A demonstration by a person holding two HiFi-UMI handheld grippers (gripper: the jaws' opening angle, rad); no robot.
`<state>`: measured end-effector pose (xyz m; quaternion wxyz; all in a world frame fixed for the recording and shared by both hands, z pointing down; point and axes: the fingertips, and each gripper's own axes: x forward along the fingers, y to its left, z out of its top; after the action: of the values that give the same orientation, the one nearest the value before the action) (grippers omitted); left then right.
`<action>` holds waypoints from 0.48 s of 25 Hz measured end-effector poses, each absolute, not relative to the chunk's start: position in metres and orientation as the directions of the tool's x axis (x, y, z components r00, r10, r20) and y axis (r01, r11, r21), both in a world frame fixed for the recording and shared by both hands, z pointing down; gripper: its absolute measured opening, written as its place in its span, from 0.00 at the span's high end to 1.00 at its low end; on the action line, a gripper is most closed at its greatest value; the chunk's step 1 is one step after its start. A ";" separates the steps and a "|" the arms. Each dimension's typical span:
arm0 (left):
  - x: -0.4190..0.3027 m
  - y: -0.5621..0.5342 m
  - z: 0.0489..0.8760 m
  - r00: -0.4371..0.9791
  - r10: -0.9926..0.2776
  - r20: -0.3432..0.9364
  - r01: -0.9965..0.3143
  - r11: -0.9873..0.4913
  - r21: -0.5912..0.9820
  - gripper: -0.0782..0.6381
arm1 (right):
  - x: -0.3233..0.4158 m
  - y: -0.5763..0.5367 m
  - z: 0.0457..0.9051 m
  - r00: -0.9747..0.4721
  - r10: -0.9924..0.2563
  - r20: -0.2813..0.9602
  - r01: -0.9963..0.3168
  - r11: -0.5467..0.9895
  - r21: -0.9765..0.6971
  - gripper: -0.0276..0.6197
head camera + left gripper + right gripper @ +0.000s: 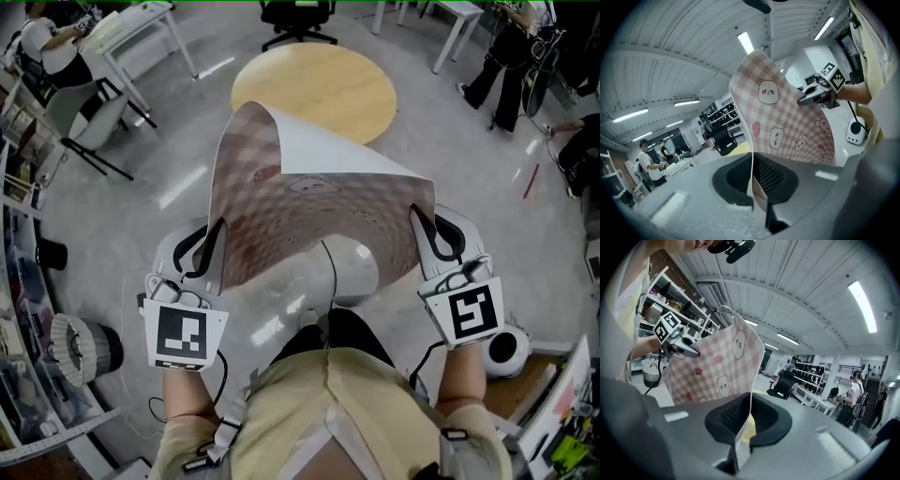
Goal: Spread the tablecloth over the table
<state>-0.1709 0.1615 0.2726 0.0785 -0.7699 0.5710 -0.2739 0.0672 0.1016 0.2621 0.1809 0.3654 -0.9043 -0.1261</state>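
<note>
A pink checked tablecloth printed with bears hangs in the air between my two grippers, its far edge curling up so the white underside shows. The left gripper is shut on the cloth's left near corner, and the right gripper is shut on the right near corner. In the left gripper view the cloth rises from the closed jaws, with the right gripper holding it beyond. In the right gripper view the cloth stands up likewise. The round wooden table lies ahead, bare, partly hidden by the cloth.
A white rounded chair or stool sits just under the cloth in front of me. A black office chair stands beyond the table. White desks and people line the room's edges. A white round device lies at the right.
</note>
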 end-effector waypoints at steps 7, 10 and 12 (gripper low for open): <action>-0.164 0.099 0.251 0.152 -0.935 0.319 -0.796 -0.307 -0.521 0.88 | 0.077 0.034 0.241 -0.694 -0.697 0.180 -0.589 0.694 0.415 0.94; -0.167 0.063 0.246 0.107 -0.943 0.314 -0.788 -0.273 -0.551 0.88 | 0.076 -0.005 0.237 -0.721 -0.676 0.154 -0.570 0.704 0.424 0.94; -0.165 0.039 0.245 0.072 -0.949 0.306 -0.785 -0.243 -0.570 0.88 | 0.080 -0.031 0.235 -0.737 -0.661 0.142 -0.555 0.712 0.430 0.94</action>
<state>-0.1651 0.0388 0.2454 0.1286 -0.7207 0.6017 -0.3196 0.0797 -0.0311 0.2355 0.1440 0.3326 -0.9139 -0.1827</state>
